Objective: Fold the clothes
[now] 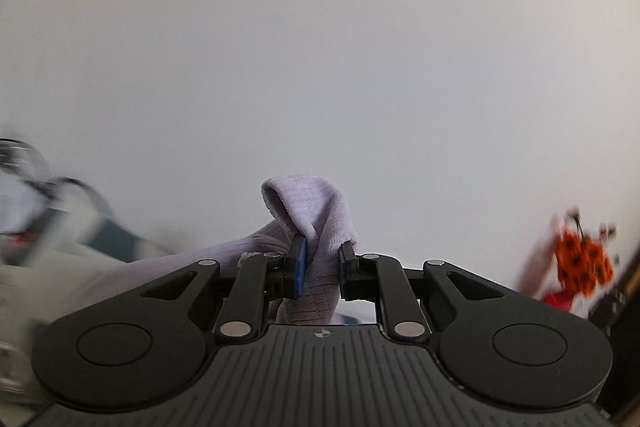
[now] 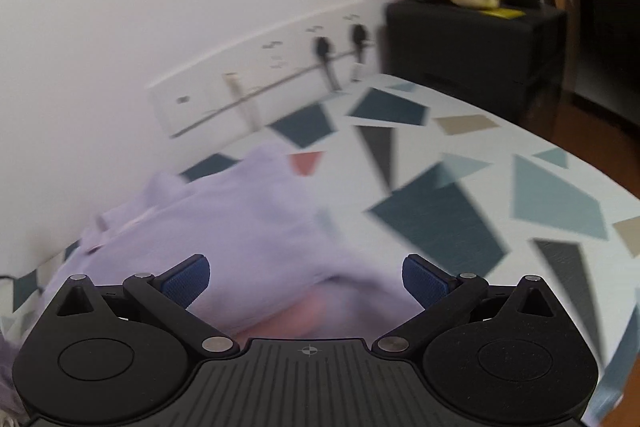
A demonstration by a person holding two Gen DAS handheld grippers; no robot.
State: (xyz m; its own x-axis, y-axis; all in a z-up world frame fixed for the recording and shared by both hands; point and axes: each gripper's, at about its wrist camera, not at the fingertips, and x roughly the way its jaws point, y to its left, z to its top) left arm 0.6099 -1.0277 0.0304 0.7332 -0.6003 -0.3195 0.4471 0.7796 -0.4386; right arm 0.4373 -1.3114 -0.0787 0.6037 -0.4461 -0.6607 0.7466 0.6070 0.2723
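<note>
Nearest you, in the left wrist view, your left gripper [image 1: 320, 267] is almost closed, its blue pads [image 1: 298, 267] pinching a fold of the lilac garment [image 1: 312, 223] at the lower centre of the frame. A short flap of cloth curls over above the jaws, and the rest trails away to the lower left, so the cloth's long run lies down and to the left of that grip. Behind it there is only the plain white wall [image 1: 320, 47], which suggests the pinched corner is raised clear of the table.

In the right wrist view, your right gripper [image 2: 306, 281] stands wide open with nothing between its pads [image 2: 188, 281]. The bulk of the garment lies directly ahead of it and to the left, filling the lower left of the frame; some pink shows in the blur beneath its near edge, but what it is cannot be told. The cloth rests on the patterned table [image 2: 480, 167], which runs bare to the right and beyond.

So the relation that matters: the loose body of the cloth lies just beyond your empty right gripper, slightly left of its centre line, while your left one has the raised end. The right hand is the nearer one for taking a second hold.

Further back, at the upper centre, a white socket strip [image 2: 260, 79] runs along the wall, and a black cabinet [image 2: 472, 47] sits at the upper right.
</note>
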